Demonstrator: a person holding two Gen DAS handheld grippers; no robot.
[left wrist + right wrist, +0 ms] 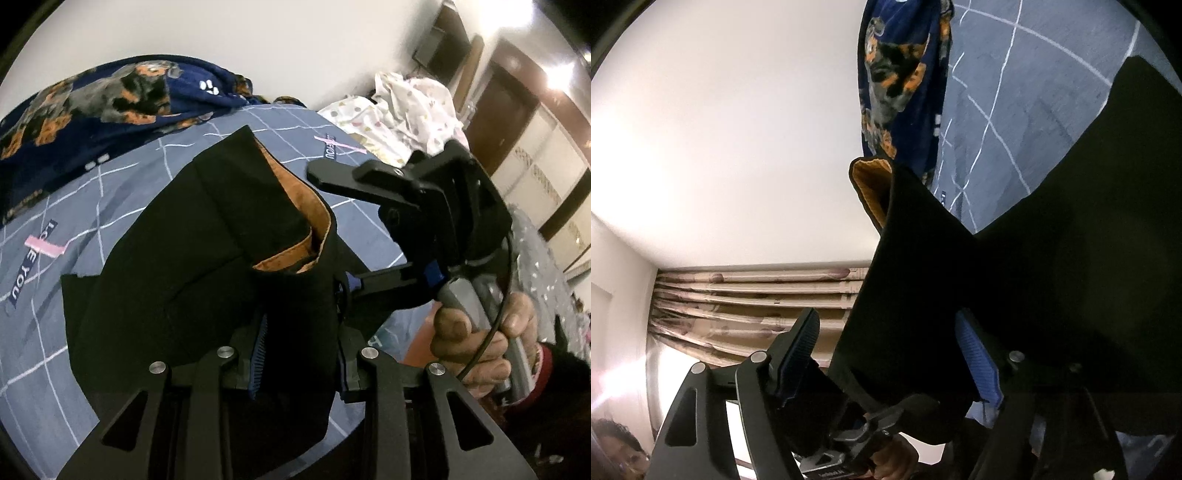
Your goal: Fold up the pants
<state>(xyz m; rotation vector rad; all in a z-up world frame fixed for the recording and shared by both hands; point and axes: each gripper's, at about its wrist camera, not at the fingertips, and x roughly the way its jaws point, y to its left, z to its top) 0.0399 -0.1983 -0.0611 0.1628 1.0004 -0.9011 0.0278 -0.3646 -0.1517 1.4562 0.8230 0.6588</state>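
The black pants (207, 266) with an orange-brown lining (295, 206) hang lifted over the blue checked bed sheet (74, 295). My left gripper (301, 354) is shut on a thick fold of the pants, the fabric filling the gap between its blue pads (260, 350). My right gripper shows in the left wrist view (354, 284) beside it, on the same edge of cloth. In the right wrist view the right gripper (890, 354) has its blue pads (979, 362) wide apart with the pants (1034, 277) draped between them.
A navy dog-print blanket (92, 107) lies at the far edge of the bed against a white wall. A white spotted cloth (406, 107) is heaped at the right. Curtains (757, 302) and a person's face (617, 450) show in the right wrist view.
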